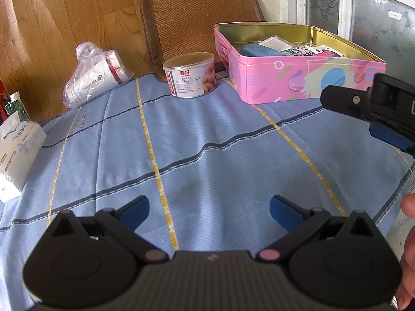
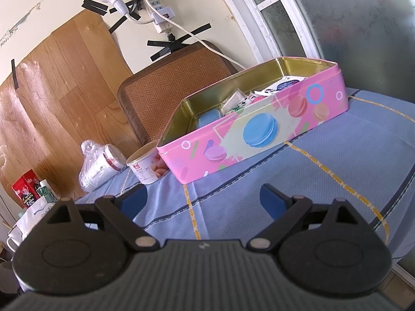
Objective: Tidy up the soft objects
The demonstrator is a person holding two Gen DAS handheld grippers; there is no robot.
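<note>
A pink macaron-print tin (image 1: 298, 83) stands open at the back right of the blue checked tablecloth (image 1: 207, 140). It holds a blue soft pad (image 1: 260, 50), a clear packet and several small items. In the right wrist view the tin (image 2: 249, 134) is ahead, with the blue pad (image 2: 208, 118) inside. My left gripper (image 1: 208, 211) is open and empty over the cloth. My right gripper (image 2: 203, 202) is open and empty in front of the tin; it also shows at the right edge of the left wrist view (image 1: 376, 111).
A round can (image 1: 190, 75) stands left of the tin. Bagged paper cups (image 1: 96, 75) lie at the back left. A tissue pack (image 1: 18, 153) sits at the left edge. A woven chair back (image 1: 199, 18) stands behind the table. A power strip (image 2: 160, 13) hangs on the wall.
</note>
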